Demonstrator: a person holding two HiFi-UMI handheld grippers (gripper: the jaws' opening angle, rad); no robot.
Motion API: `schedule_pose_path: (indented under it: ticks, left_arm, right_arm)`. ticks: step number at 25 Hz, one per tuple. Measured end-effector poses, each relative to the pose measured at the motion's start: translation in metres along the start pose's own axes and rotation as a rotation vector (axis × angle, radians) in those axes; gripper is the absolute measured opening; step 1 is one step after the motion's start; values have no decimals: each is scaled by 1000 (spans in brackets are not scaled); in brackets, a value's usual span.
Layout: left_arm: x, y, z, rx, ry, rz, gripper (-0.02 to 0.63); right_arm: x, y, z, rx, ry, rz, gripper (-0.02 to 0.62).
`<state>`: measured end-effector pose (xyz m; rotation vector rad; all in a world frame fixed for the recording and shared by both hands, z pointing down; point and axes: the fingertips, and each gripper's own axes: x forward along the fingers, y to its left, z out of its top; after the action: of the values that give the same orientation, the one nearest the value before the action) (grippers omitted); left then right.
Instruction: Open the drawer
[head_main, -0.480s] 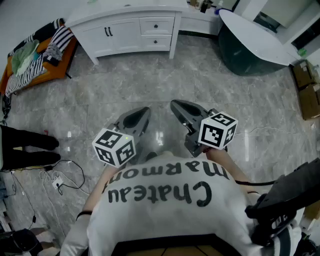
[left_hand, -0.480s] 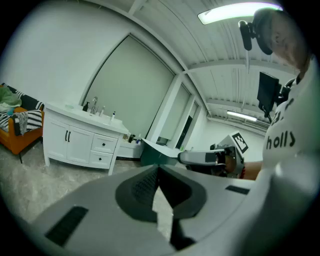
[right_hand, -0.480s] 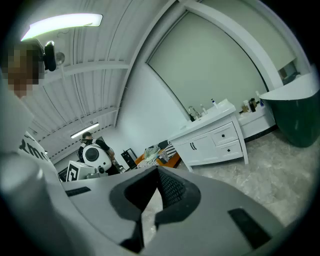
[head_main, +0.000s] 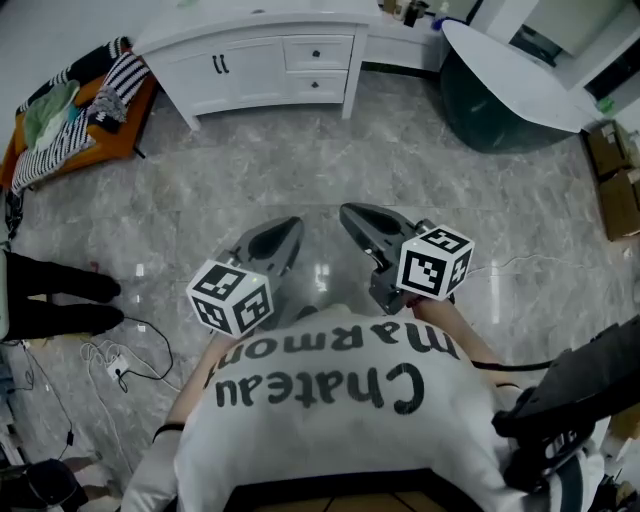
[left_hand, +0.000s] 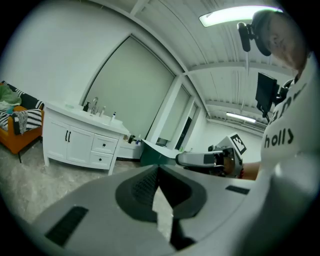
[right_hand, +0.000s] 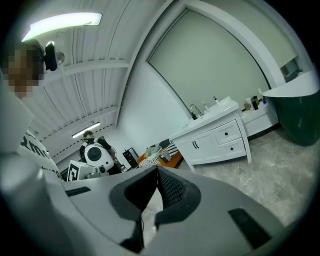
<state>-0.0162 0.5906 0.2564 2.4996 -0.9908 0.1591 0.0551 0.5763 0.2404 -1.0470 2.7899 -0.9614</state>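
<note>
Both grippers shut and empty, held well short of the white cabinet.

The left gripper (head_main: 288, 224) and the right gripper (head_main: 350, 211) sit just beside each other in front of the person's white lettered shirt (head_main: 330, 420). Each has its grey jaws pressed tip to tip with nothing between them, and each tilts slightly downward. Ahead of them lies grey marble-patterned floor (head_main: 300, 160). Well beyond it stands the white wooden cabinet (head_main: 245, 65). The upper dark-knobbed drawer (head_main: 318, 51) and the lower dark-knobbed drawer (head_main: 318, 85) are stacked at its right end, and both sit flush with the front. An orange seat piled with striped cloth (head_main: 75, 110) stands to the cabinet's left. A dark green piece with a white top (head_main: 505, 80), perhaps a tub or table, stands to its right.
</note>
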Motion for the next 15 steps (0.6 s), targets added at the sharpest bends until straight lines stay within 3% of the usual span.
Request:
schedule_pose_path:
  ticks: [5,11,15]
  left_arm:
    - [-9,14,4,-3,-27,-13,8]
    - [-19,36,13,38,-125,5,8]
    - [-12,49,20,32,-99,0,9]
  right_arm:
    - [20,7,3,20,-27,20,11]
    - [36,-2,-3,90,-83,2,11]
    - [46,-7,12,75,-78,-13,11]
